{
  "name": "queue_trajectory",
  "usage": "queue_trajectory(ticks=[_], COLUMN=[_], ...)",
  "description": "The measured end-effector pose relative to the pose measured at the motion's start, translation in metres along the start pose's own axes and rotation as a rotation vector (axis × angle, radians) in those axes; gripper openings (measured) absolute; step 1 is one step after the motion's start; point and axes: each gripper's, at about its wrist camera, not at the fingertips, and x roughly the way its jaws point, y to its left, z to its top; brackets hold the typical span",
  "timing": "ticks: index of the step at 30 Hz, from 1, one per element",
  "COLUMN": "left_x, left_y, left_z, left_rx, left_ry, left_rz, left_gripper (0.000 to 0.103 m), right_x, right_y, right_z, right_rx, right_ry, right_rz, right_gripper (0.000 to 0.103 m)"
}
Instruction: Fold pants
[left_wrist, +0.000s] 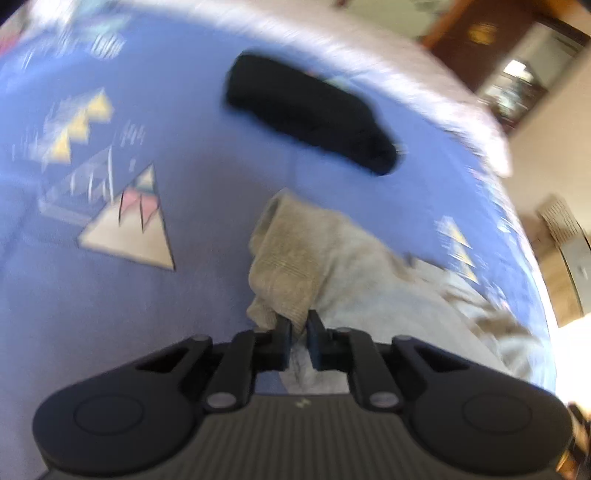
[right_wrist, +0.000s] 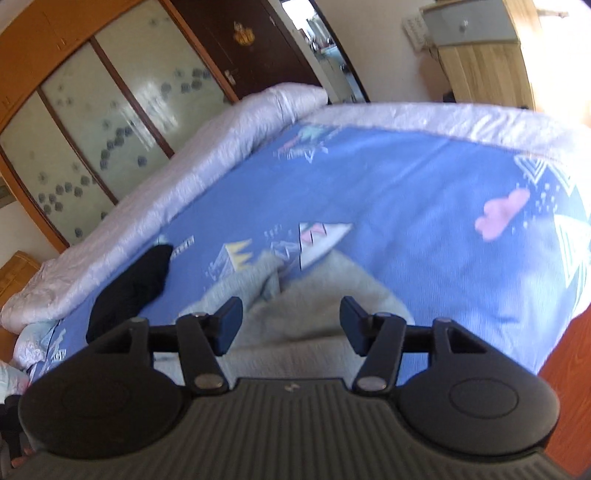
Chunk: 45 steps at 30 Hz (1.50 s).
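The left gripper (left_wrist: 298, 325) pinches a ribbed cuff of the grey pants (left_wrist: 354, 266), which lie crumpled near the bed's (right_wrist: 406, 177) near edge. The right gripper (right_wrist: 291, 317) hovers wide open above them. A dark garment (left_wrist: 310, 110), perhaps folded, lies toward the quilted far edge.

So I'm looking at a bed with a blue sheet (right_wrist: 406, 192) covered in triangle prints, and a white quilt (right_wrist: 207, 162) bunched along its far edge. The light grey pants (left_wrist: 354, 266) lie rumpled on the sheet. A dark folded garment (left_wrist: 306, 110) lies beyond the pants, between them and the quilt.
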Motion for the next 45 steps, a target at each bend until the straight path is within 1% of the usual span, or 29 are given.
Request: queue_trajectory(ticks=[3, 5, 7, 9, 11, 13, 14, 15, 17, 18, 20, 22, 23, 24, 26, 28, 30, 31, 32, 33, 34, 35, 36, 38, 39, 40, 42, 43, 45], left_x=[-0.059, -0.095, -0.122, -0.133, -0.134, -0.133, -0.135, -0.138, -0.143, -0.142, -0.131, -0.109, -0.093, -0.077, -0.039, -0.004, 0.024, 0.038, 0.043, 0.041, 0.034, 0.027, 0.017, -0.013, -0.03, -0.05, -0.085, -0.104, -0.132], left_y=[0.009, 0.023, 0.041, 0.056, 0.073, 0.083, 0.088, 0.093, 0.094, 0.09, 0.075, 0.055, 0.043, 0.031, 0.011, 0.002, 0.002, 0.001, -0.001, -0.004, -0.006, -0.006, -0.004, 0.004, 0.008, 0.015, 0.028, 0.035, 0.049], left_z=[-0.022, -0.041, -0.064, -0.084, -0.106, -0.114, -0.112, -0.107, -0.087, -0.076, -0.051, -0.029, -0.018, -0.009, 0.008, 0.015, 0.012, 0.01, 0.006, 0.001, -0.002, -0.004, -0.005, -0.006, -0.004, -0.005, -0.004, -0.009, -0.024], left_rx=[0.058, 0.073, 0.066, 0.052, 0.05, 0.026, 0.007, -0.014, -0.044, -0.035, 0.014, 0.061, 0.083, 0.106, 0.139, 0.124, 0.084, 0.062, 0.055, 0.068, 0.09, 0.099, 0.1, 0.076, 0.05, 0.018, -0.032, -0.046, -0.052], left_ry=[-0.02, -0.026, -0.01, 0.04, 0.112, 0.122, 0.11, 0.088, 0.016, -0.02, -0.081, -0.111, -0.116, -0.11, -0.083, -0.035, 0.036, 0.091, 0.101, 0.083, 0.071, 0.06, 0.041, -0.007, -0.035, -0.07, -0.145, -0.191, -0.26], left_rz=[-0.08, -0.093, -0.064, -0.032, 0.03, 0.1, 0.14, 0.15, 0.14, 0.142, 0.165, 0.159, 0.14, 0.123, 0.13, 0.162, 0.149, 0.133, 0.145, 0.148, 0.142, 0.137, 0.132, 0.1, 0.069, 0.032, -0.048, -0.087, -0.162], left_gripper=[0.009, 0.009, 0.009, 0.011, 0.026, 0.026, 0.028, 0.03, 0.045, 0.049, 0.071, 0.088, 0.094, 0.096, 0.1, 0.098, 0.07, 0.046, 0.035, 0.029, 0.019, 0.018, 0.017, 0.016, 0.016, 0.016, 0.016, 0.016, 0.017], right_x=[-0.004, 0.0, 0.01, 0.021, 0.032, 0.042, 0.045, 0.047, 0.045, 0.044, 0.04, 0.041, 0.044, 0.048, 0.062, 0.08, 0.098, 0.105, 0.112, 0.119, 0.126, 0.133, 0.135, 0.127, 0.116, 0.101, 0.06, 0.039, 0.002], right_y=[0.013, 0.024, 0.039, 0.057, 0.074, 0.09, 0.097, 0.101, 0.105, 0.105, 0.1, 0.093, 0.088, 0.082, 0.069, 0.057, 0.051, 0.053, 0.056, 0.061, 0.066, 0.072, 0.079, 0.083, 0.08, 0.074, 0.054, 0.045, 0.026], right_z=[0.005, 0.009, 0.009, 0.007, 0.0, -0.008, -0.01, -0.011, -0.009, -0.006, -0.001, 0.002, 0.003, 0.004, 0.001, 0.001, 0.0, -0.003, -0.005, -0.008, -0.012, -0.016, -0.02, -0.016, -0.007, 0.004, 0.027, 0.035, 0.039], right_rx=[-0.036, -0.055, -0.082, -0.108, -0.127, -0.149, -0.158, -0.166, -0.173, -0.179, -0.192, -0.201, -0.206, -0.217, -0.227, -0.191, -0.178, -0.195, -0.214, -0.232, -0.262, -0.306, -0.351, -0.369, -0.327, -0.259, -0.089, -0.033, 0.003], right_ry=[-0.01, -0.011, 0.004, 0.026, 0.056, 0.091, 0.101, 0.105, 0.1, 0.093, 0.072, 0.054, 0.046, 0.038, 0.033, 0.077, 0.13, 0.146, 0.162, 0.185, 0.224, 0.26, 0.27, 0.233, 0.194, 0.14, 0.007, -0.058, -0.141], right_rz=[0.015, 0.046, 0.082, 0.124, 0.171, 0.201, 0.206, 0.207, 0.204, 0.201, 0.179, 0.149, 0.131, 0.103, 0.028, -0.02, -0.032, -0.043, -0.048, -0.042, -0.03, -0.038, -0.063, -0.048, -0.018, 0.033, 0.183, 0.243, 0.312], right_gripper=[0.061, 0.061, 0.061, 0.061, 0.061, 0.061, 0.061, 0.061, 0.061, 0.061, 0.062, 0.07, 0.074, 0.079, 0.082, 0.083, 0.083, 0.083, 0.083, 0.077, 0.066, 0.042, 0.032, 0.025, 0.024, 0.023, 0.023, 0.023, 0.025])
